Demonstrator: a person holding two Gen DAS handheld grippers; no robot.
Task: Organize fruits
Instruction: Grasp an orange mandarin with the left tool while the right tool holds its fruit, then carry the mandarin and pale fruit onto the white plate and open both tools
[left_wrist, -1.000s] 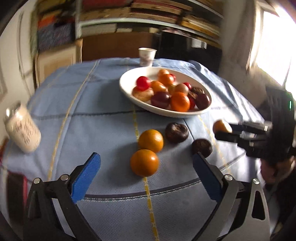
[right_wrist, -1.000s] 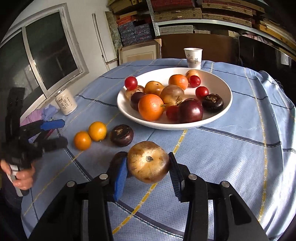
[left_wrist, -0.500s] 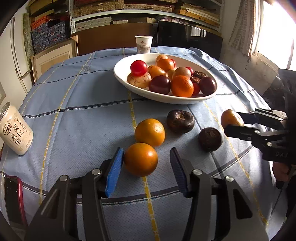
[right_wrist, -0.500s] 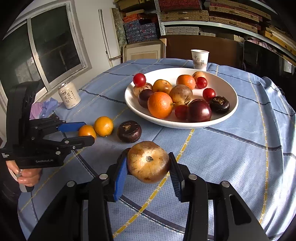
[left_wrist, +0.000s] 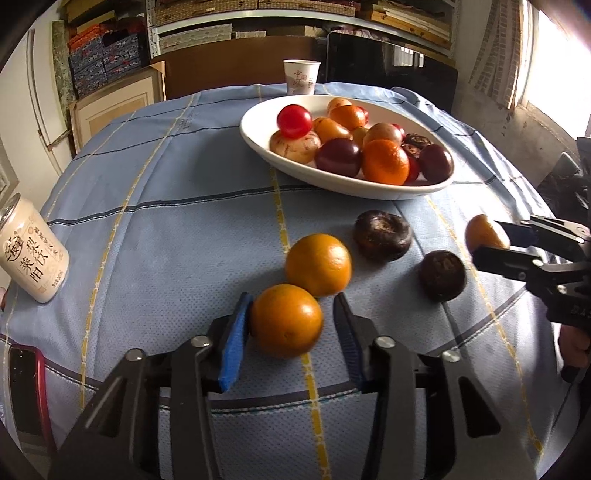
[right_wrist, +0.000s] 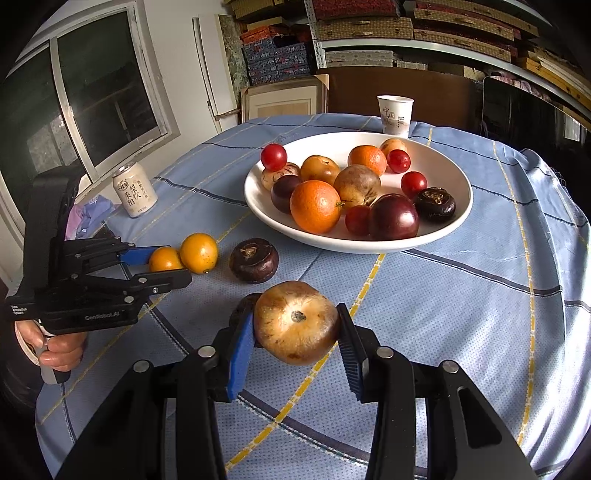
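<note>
While your left gripper (left_wrist: 291, 325) is closing its fingers around the nearer orange (left_wrist: 286, 320) on the tabletop (left_wrist: 166, 240), left pad touching and right pad not quite there, your right gripper (right_wrist: 295, 328) grips a tan round fruit (right_wrist: 297, 321) off the cloth. Another orange (left_wrist: 318, 264) sits just behind, white bowl (left_wrist: 332, 181) of fruit further back

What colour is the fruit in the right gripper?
Tan-brown fruit, paler around its dark centre spot; right wrist view shows it best.

Dark fruit (right_wrist: 245, 304) mostly hidden behind right gripper's tan fruit (right_wrist: 296, 322); phone (left_wrist: 26, 391) cut off at pic's left edge.
</note>
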